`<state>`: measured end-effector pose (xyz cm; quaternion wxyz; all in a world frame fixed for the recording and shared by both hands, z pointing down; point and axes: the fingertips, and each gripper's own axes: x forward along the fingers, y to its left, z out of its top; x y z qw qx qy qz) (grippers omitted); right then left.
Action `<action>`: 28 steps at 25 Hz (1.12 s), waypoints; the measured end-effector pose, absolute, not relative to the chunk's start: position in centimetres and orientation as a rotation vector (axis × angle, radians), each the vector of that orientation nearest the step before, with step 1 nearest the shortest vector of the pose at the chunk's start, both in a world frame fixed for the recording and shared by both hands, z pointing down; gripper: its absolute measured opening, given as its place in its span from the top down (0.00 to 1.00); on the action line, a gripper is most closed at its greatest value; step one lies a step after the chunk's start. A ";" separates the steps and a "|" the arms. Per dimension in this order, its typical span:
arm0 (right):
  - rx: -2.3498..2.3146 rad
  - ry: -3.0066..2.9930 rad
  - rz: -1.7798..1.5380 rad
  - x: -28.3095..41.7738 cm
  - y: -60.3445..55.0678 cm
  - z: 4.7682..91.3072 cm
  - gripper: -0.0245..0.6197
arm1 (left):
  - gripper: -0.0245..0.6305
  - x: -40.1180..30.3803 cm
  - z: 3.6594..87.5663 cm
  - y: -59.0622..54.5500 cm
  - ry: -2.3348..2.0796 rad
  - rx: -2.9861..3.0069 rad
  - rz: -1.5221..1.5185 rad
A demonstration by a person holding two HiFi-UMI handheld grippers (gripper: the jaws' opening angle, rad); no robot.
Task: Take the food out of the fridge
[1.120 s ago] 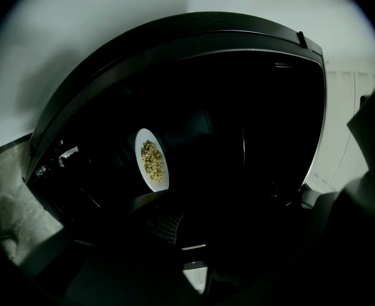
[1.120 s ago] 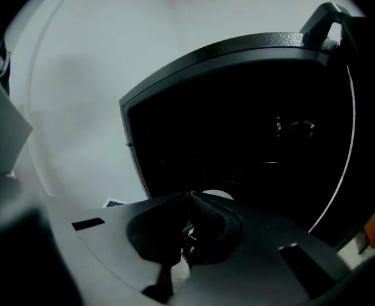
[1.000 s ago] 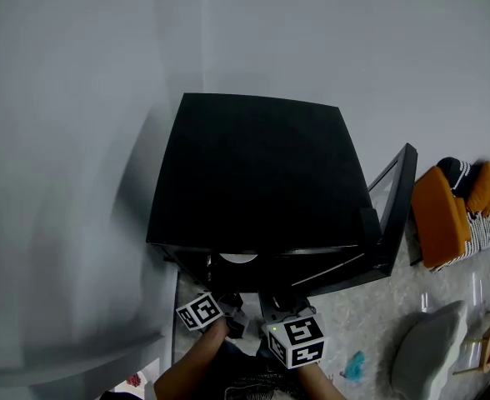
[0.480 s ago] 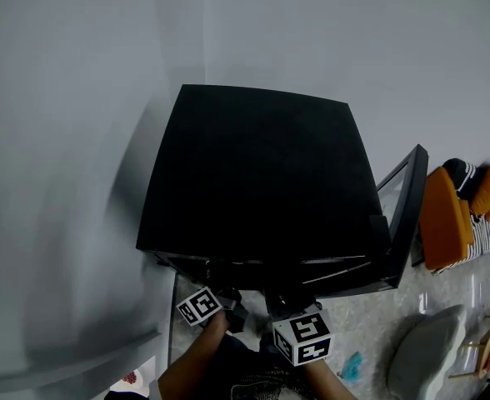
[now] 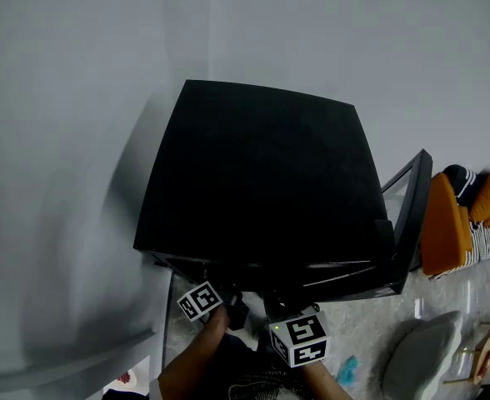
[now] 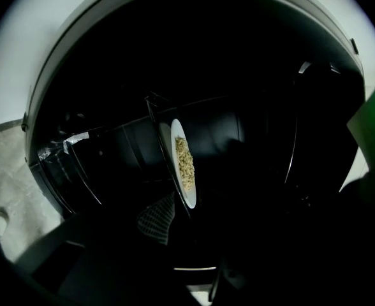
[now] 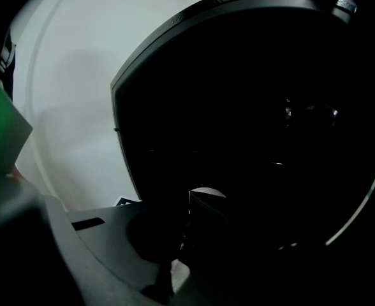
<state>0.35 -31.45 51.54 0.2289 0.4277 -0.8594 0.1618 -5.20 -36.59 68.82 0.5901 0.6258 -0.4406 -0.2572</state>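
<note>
Left hand-held gripper (image 5: pixel 235 310), right hand-held gripper (image 5: pixel 276 308), at fridge (image 5: pixel 253 182) opening

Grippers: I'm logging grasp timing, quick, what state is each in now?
Left gripper: cannot tell, too dark; the plate of food sits right at its jaws.
Right gripper: cannot tell, jaws lost in the dark.
</note>
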 end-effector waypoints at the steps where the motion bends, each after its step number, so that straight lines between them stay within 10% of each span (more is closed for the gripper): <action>1: 1.178 -2.362 0.441 0.4 -31.5 51.6 0.93 | 0.77 -5.2 68.8 -36.8 -1.023 1.447 -0.610; 28: 1.203 -2.322 0.445 1.4 -31.2 51.9 0.93 | 0.93 -5.7 68.9 -37.3 -0.976 1.225 -0.745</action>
